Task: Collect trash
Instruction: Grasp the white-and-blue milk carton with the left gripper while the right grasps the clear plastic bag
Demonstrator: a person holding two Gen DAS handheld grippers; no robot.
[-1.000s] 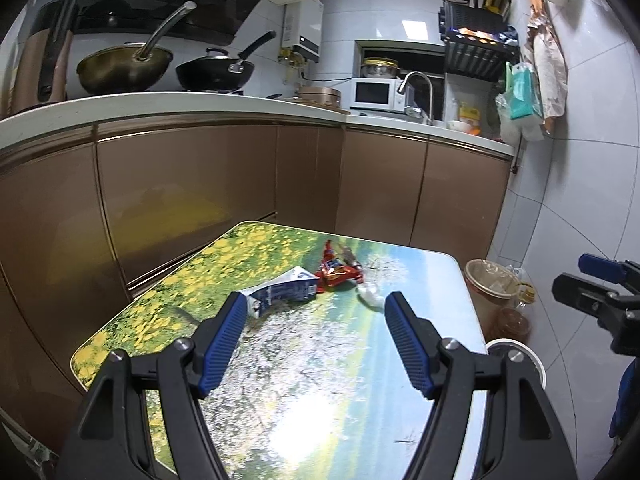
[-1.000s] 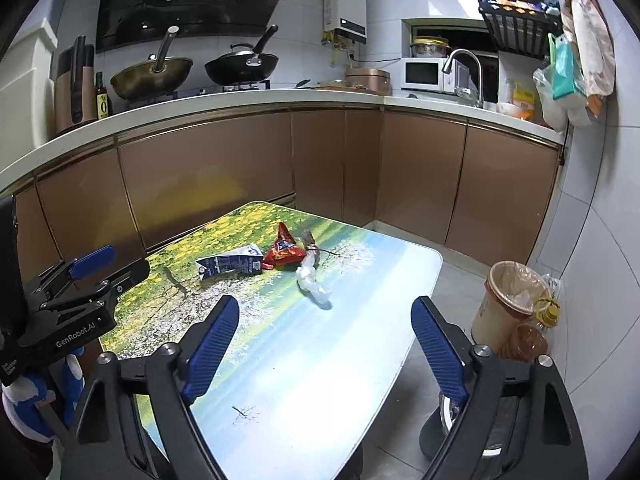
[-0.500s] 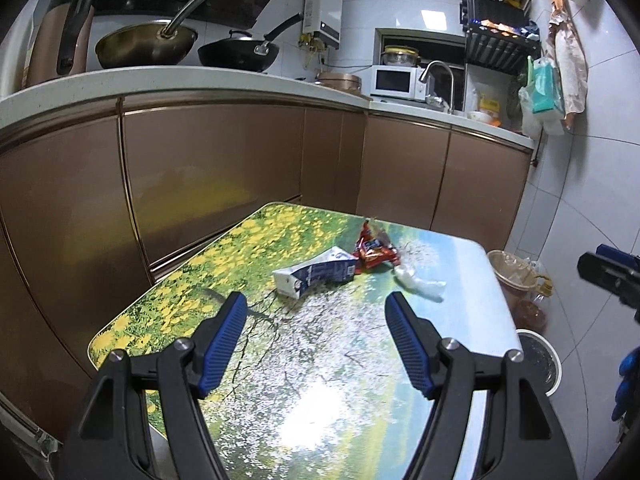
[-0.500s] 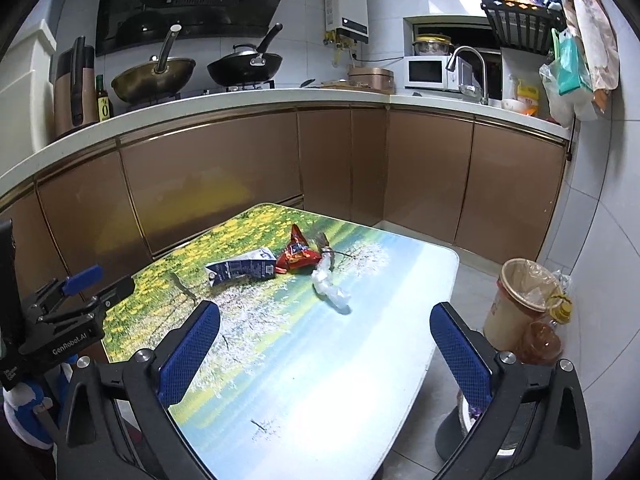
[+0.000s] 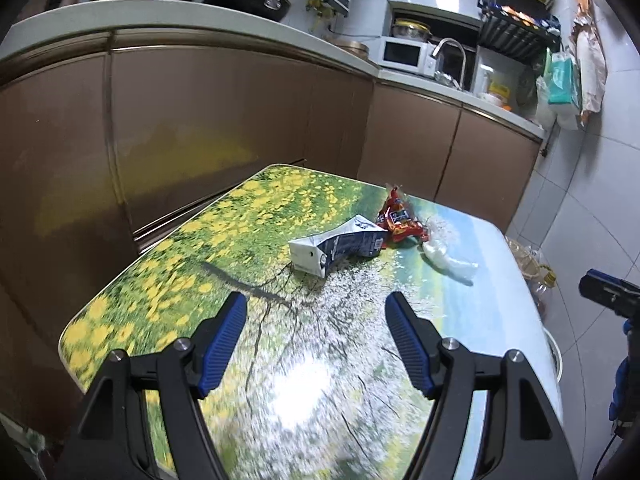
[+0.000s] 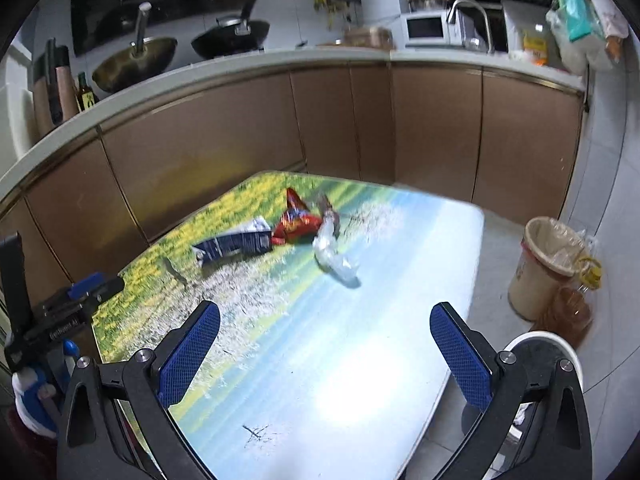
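Observation:
Three pieces of trash lie together on the far half of the flower-printed table (image 5: 168, 280): a flattened blue-and-white milk carton (image 5: 338, 250) (image 6: 232, 246), a red snack wrapper (image 5: 400, 220) (image 6: 298, 222) and a crumpled clear plastic bag (image 5: 450, 258) (image 6: 334, 258). My left gripper (image 5: 316, 304) is open and empty over the table, short of the carton. My right gripper (image 6: 325, 316) is wide open and empty, short of the plastic bag. In the right wrist view, the left gripper (image 6: 86, 286) shows at the left edge.
Brown kitchen cabinets (image 5: 224, 128) run behind the table, with pans and a microwave on the counter. To the right of the table, on the floor, stand a lined bin (image 6: 550, 266), an oil bottle (image 6: 572, 308) and a white-rimmed container (image 6: 540, 350).
Both grippers have come down and closer to the table and the trash. The right gripper's jaws have spread wider. The trash has not moved.

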